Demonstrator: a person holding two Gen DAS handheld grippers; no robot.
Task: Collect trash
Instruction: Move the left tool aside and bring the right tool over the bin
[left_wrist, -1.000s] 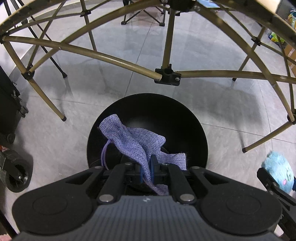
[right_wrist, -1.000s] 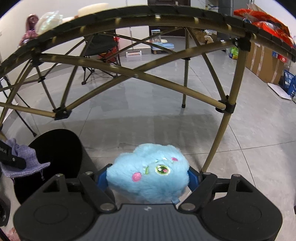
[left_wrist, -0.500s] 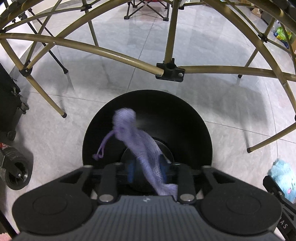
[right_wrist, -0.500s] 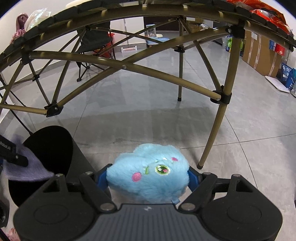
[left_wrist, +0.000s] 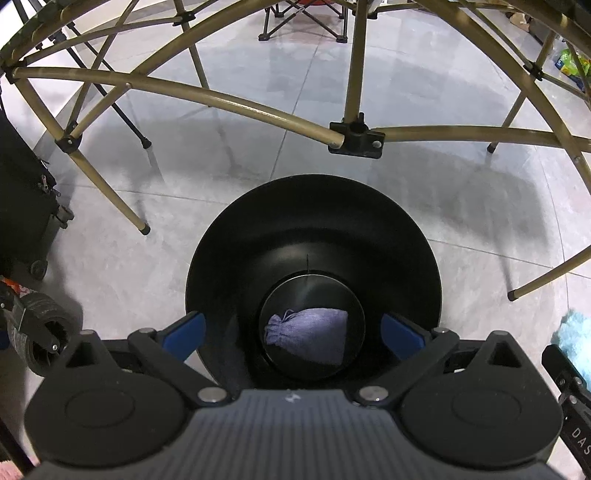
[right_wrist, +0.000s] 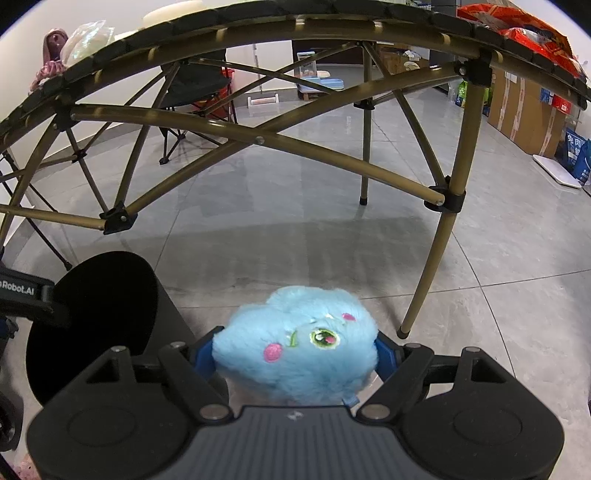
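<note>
Left gripper over black bin: jaws have just been opening, now wide, nothing between; purple pouch lies on bin floor. Right gripper clamps blue plush toy; bin at its 9 o'clock, likely next drop.

Both views are bright and evenly lit from overhead, and the glossy floor tiles carry pale glare and soft, broad shadows of the table frame. The fisheye lens bends the frame's straight tubes into arcs and darkens the corners in the right wrist view. The inside of the black bin is dim, yet focus stays sharp without motion blur.
</note>
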